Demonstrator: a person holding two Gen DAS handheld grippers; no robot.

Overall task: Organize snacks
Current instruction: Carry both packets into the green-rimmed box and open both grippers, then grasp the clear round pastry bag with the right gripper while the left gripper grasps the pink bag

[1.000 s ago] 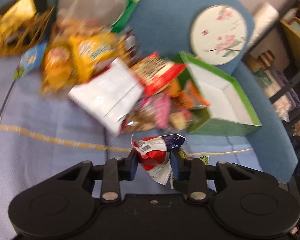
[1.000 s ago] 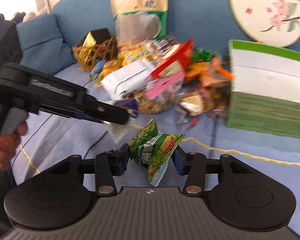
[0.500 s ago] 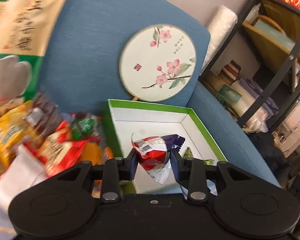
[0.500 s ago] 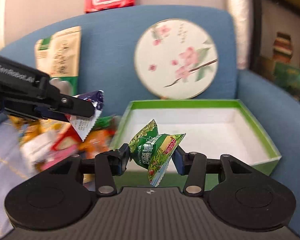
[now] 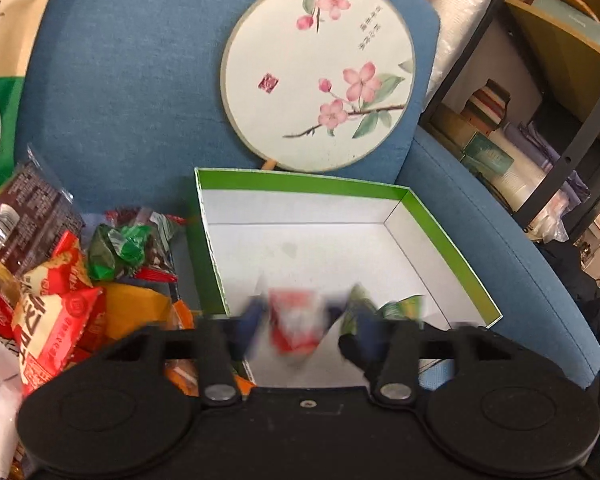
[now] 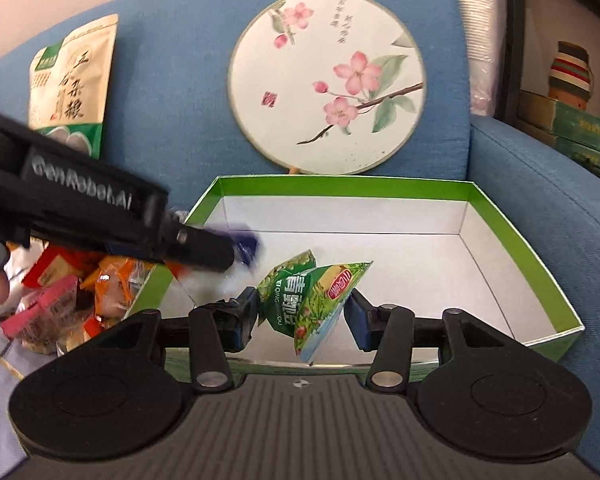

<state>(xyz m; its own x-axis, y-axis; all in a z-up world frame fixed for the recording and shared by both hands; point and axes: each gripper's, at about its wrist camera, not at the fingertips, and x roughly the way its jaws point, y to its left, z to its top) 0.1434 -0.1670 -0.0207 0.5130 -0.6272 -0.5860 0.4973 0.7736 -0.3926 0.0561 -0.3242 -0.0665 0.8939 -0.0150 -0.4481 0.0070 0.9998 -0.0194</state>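
Grippers over green box (image 6: 520, 240) — left gripper (image 5: 300, 322) blurred, right gripper (image 6: 302, 308) pinching green packet (image 6: 312, 296).

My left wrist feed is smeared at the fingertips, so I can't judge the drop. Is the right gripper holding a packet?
Observer: Yes. The right gripper is shut on a green packet, above the floor of the green box.
Operator: Where is my left tip?
Observer: The left gripper appears just past the box's left wall, with its red-and-blue packet blurred.
Operator: Anything already in the box?
Observer: Nothing on the floor that shows; the near strip is hidden behind the right gripper.
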